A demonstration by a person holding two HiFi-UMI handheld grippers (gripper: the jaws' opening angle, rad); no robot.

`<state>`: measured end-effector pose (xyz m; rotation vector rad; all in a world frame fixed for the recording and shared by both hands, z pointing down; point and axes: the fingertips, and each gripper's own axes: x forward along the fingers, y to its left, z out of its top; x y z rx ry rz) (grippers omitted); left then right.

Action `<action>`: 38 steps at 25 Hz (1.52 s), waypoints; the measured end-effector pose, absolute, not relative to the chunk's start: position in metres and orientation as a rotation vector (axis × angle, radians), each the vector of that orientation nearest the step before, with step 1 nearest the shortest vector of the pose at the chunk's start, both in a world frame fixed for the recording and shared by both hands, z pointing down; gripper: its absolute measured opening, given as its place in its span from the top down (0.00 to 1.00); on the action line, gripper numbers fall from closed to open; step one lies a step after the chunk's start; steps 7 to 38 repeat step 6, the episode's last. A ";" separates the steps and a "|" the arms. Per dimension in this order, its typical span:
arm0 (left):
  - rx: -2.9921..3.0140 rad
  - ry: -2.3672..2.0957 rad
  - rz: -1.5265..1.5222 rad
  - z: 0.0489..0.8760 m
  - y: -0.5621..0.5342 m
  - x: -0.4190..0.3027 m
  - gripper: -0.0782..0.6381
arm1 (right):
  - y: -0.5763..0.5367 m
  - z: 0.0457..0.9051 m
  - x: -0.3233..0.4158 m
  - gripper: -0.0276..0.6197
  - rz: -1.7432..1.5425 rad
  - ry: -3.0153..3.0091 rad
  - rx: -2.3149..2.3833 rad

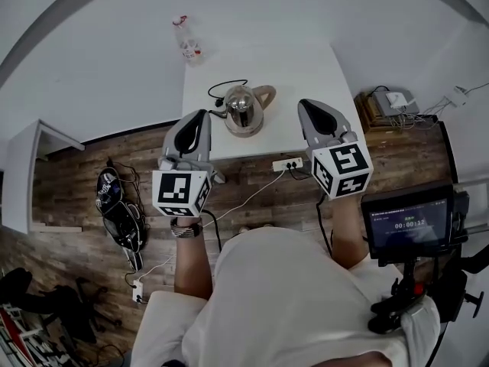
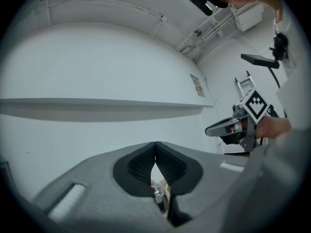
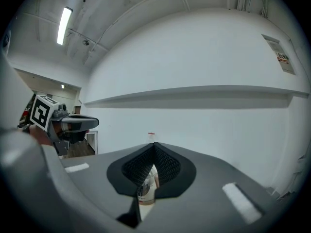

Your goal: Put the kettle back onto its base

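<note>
My left gripper (image 1: pixel 200 117) and right gripper (image 1: pixel 307 105) are both closed, holding nothing. The kettle (image 1: pixel 243 110) stands between them at the table's (image 1: pixel 306 63) near edge, its handle toward my right.

White shirt (image 1: pixel 306 304), wristband (image 1: pixel 186 230), grey left tool (image 1: pixel 200 116)

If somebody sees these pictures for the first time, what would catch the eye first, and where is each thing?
The eye falls first on the left claw and the right claw, both shut and empty, held side by side over the near edge of the white table. Between them stands the shiny kettle, its handle toward the right in the head view. A small plastic bottle stands at the table's far left corner.
</note>
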<state>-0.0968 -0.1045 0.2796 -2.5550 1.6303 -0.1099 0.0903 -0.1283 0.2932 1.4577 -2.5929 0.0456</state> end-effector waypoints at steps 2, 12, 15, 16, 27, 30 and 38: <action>-2.557 1.627 -0.113 0.279 -0.105 -0.095 0.88 | -0.128 0.293 0.091 0.96 0.049 -2.592 1.462; -2.560 1.630 -0.112 0.279 -0.107 -0.094 0.88 | -0.129 0.292 0.092 0.96 0.052 -2.591 1.469; -2.560 1.630 -0.112 0.279 -0.107 -0.094 0.88 | -0.129 0.292 0.092 0.96 0.052 -2.591 1.469; -2.560 1.630 -0.112 0.279 -0.107 -0.094 0.88 | -0.129 0.292 0.092 0.96 0.052 -2.591 1.469; -2.560 1.630 -0.112 0.279 -0.107 -0.094 0.88 | -0.129 0.292 0.092 0.96 0.052 -2.591 1.469; -2.560 1.630 -0.112 0.279 -0.107 -0.094 0.88 | -0.129 0.292 0.092 0.96 0.052 -2.591 1.469; -2.560 1.630 -0.112 0.279 -0.107 -0.094 0.88 | -0.129 0.292 0.092 0.96 0.052 -2.591 1.469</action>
